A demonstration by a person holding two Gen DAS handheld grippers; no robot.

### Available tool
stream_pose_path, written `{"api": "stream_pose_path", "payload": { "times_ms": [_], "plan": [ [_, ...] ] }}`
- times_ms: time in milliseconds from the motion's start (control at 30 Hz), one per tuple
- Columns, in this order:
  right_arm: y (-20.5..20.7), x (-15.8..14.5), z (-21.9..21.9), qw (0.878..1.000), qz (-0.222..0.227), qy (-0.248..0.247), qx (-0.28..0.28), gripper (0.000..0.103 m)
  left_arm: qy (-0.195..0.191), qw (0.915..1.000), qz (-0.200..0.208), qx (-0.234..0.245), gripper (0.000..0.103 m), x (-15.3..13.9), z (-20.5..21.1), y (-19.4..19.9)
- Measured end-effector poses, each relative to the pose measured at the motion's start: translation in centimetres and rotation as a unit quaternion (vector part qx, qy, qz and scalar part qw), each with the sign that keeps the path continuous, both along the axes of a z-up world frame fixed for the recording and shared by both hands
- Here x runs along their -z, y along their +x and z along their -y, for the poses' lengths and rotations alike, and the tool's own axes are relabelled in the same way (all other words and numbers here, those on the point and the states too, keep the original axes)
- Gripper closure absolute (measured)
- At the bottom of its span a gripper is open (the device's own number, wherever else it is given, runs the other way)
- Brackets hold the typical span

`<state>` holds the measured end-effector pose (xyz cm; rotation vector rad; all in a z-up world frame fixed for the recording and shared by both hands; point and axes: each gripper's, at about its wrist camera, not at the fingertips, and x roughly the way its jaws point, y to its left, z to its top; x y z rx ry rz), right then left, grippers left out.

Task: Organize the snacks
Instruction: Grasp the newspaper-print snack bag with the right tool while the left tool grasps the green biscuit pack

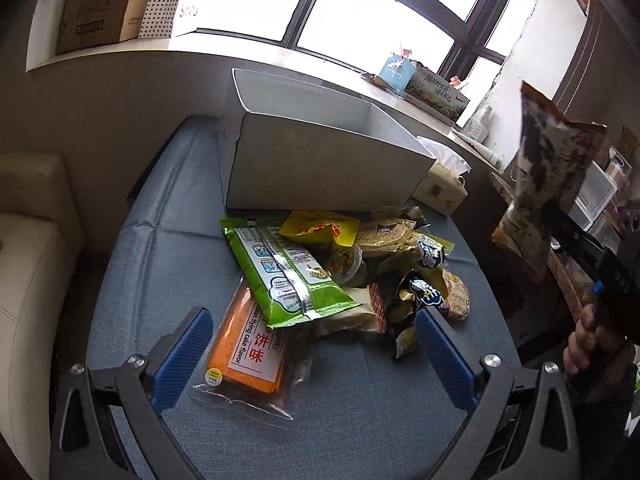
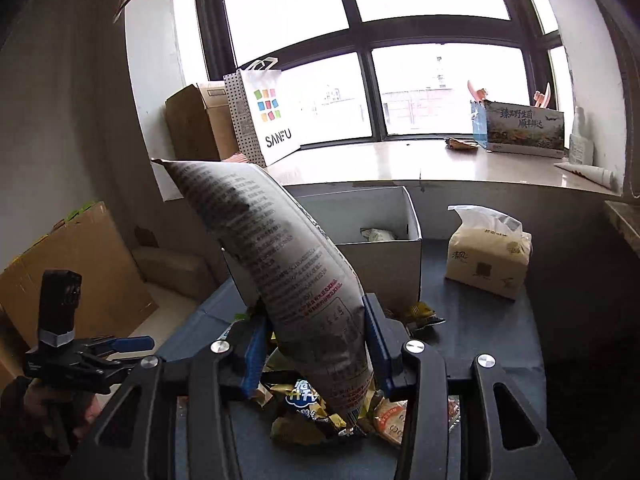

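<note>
Right claw [image 2: 316,344] is clamped on a big silver snack bag [image 2: 280,272], pads pinching its lower part, so the bag sticks up tilted toward the left, lifted above the snack pile [image 1: 340,272]. Left claw [image 1: 314,354] hangs spread wide with nothing in it, low over the blue tabletop [image 1: 152,264], with an orange flying cake pack [image 1: 248,352] lying between its fingers. Just past that there's a green packet [image 1: 280,272] on top of the heap. Behind the pile sits the white box [image 1: 320,168], one pack already inside. Tissue pack [image 2: 488,252] is right of the box, windowsill [image 2: 400,164] beyond.
</note>
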<state>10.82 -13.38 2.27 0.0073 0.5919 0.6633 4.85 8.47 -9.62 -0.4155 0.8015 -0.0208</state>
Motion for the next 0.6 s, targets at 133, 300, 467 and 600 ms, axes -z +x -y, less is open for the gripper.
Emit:
{"api": "stream_pose_path", "payload": {
  "times_ms": [133,300,467,600],
  "plan": [
    [-2.2,0.5,2.4,1.0,-0.006,0.016,0.026,0.055,0.023,0.9991,-0.035,0.012,0.0,1.3,1.1,4.0],
    [-2.9,1.0,4.3,0.999,-0.025,0.023,0.036,0.056,0.059,0.9919,-0.113,0.006,0.001,4.4,1.9,9.2],
    [-3.0,1.4,5.5,0.998,-0.033,0.024,0.047,0.056,0.057,0.9885,-0.139,0.014,0.005,6.3,2.0,11.3],
    [-3.1,1.9,5.8,0.998,-0.042,0.027,0.049,0.056,0.091,0.9866,-0.132,0.032,0.026,5.6,2.4,11.0]
  ]
}}
